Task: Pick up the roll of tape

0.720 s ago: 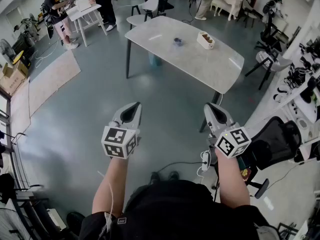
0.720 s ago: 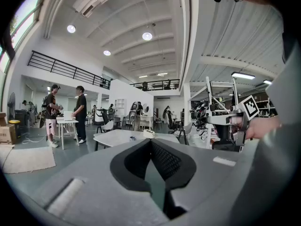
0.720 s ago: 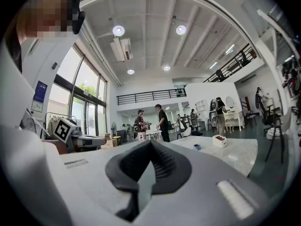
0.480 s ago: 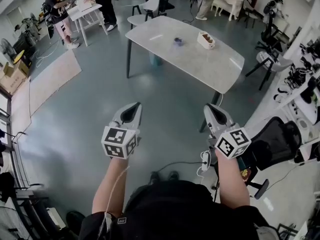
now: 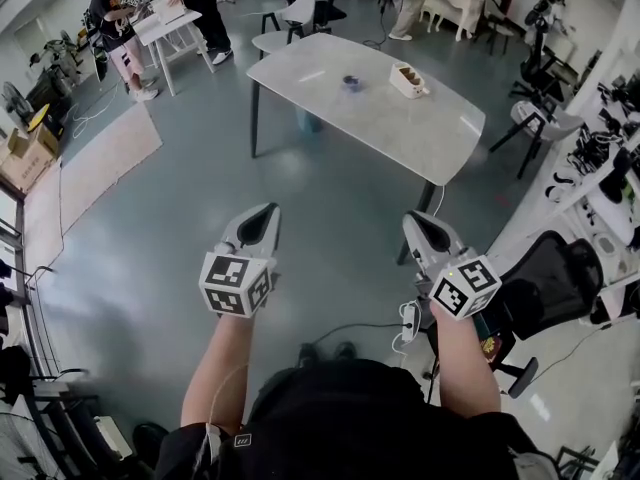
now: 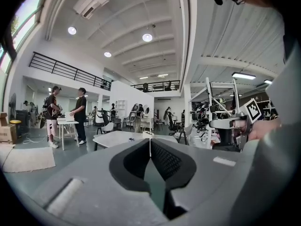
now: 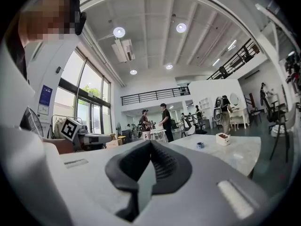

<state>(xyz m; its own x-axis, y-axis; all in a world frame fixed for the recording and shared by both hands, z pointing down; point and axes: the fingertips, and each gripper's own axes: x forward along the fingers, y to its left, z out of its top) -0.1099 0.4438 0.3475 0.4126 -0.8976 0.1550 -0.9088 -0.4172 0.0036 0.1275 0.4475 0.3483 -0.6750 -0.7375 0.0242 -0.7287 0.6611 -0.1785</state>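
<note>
The roll of tape (image 5: 351, 81) is a small blue ring lying on the pale stone-topped table (image 5: 440, 143) far ahead of me. It also shows as a blue ring (image 7: 201, 145) in the right gripper view. Both grippers hang in the air well short of the table, over the floor. My left gripper (image 5: 268, 211) is shut with nothing in it, its dark pads meeting at the tip (image 6: 150, 140). My right gripper (image 5: 412, 220) is likewise shut and holds nothing (image 7: 150, 142). Both point roughly level toward the table.
A white box (image 5: 408, 79) stands on the table to the right of the tape. People stand at a small white table (image 5: 165, 18) at the back left. A black office chair (image 5: 550, 278) and cluttered shelves are close on my right. Grey floor lies between me and the table.
</note>
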